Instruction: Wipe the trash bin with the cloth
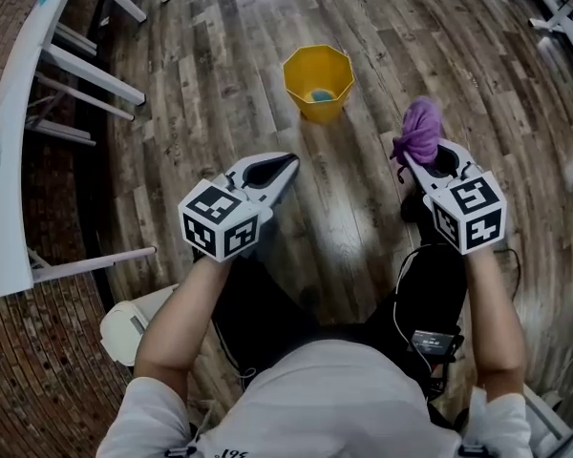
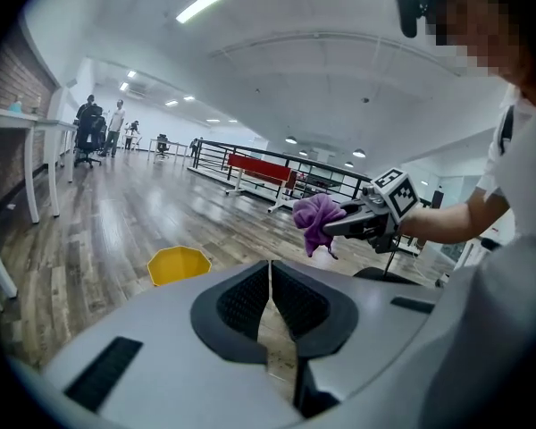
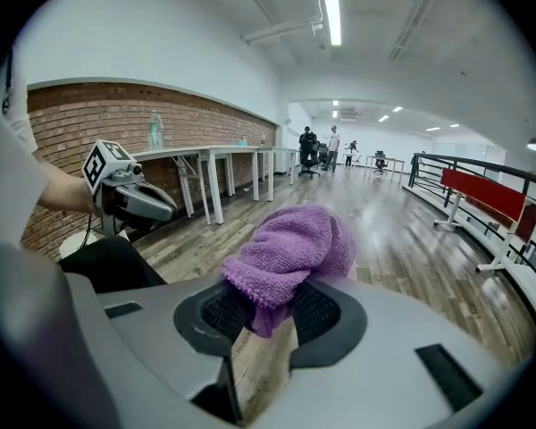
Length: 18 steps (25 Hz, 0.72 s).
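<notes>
Clamping the purple cloth [image 3: 290, 253] in right gripper [image 3: 266, 309] fingers, ready for wiping; holding left gripper [image 2: 270, 280] fingers together, empty; facing the yellow trash bin [image 1: 317, 82] on the floor [image 1: 220, 65] ahead, well apart.

Fluffy terry cloth [image 3: 290, 253], smooth plastic bin [image 1: 312, 109] & glossy wood floor [image 1: 353, 208].

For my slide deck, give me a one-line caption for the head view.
Right tongs grip a purple cloth, left tongs shut empty, yellow trash bin ahead.
</notes>
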{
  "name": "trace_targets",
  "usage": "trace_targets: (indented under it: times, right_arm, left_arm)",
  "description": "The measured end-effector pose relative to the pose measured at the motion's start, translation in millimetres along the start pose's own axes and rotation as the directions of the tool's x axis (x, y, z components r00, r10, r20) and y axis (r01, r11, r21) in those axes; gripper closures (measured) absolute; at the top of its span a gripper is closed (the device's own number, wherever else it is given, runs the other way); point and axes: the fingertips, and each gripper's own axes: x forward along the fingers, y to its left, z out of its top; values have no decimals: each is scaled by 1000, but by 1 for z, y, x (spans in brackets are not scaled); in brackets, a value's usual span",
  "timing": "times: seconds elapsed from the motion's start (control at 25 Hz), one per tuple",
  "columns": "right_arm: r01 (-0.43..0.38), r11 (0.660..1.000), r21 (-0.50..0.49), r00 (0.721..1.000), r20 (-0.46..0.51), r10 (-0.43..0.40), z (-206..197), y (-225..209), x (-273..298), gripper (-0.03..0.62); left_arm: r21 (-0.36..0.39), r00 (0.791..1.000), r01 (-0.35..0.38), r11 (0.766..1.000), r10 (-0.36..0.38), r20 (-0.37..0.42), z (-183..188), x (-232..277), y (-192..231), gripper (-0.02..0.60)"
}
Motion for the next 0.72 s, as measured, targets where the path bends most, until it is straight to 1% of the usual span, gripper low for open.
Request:
trace_targets:
  times: [0.16, 0.4, 0.6, 0.72]
  right_arm:
    - [-16, 1000, -8, 1000, -15, 15, 5, -5, 18, 487]
    - [-24, 1000, -12, 999, -24, 23, 17, -17, 43, 487]
    - [-18, 1000, -16, 1000, -4, 18, 38, -31, 61, 487]
    - [-19, 1000, -21, 1000, 16, 20, 54, -38, 67, 487]
  left_arm:
    - [25, 1000, 7, 1000, -6, -28, 6, 14, 9, 569]
    - [37, 999, -1, 999, 3, -40, 18, 26, 29, 569]
    - [52, 999, -16, 999, 18, -34, 36, 34, 51, 569]
    - [64, 999, -21, 998, 22, -25, 50, 42, 57, 569]
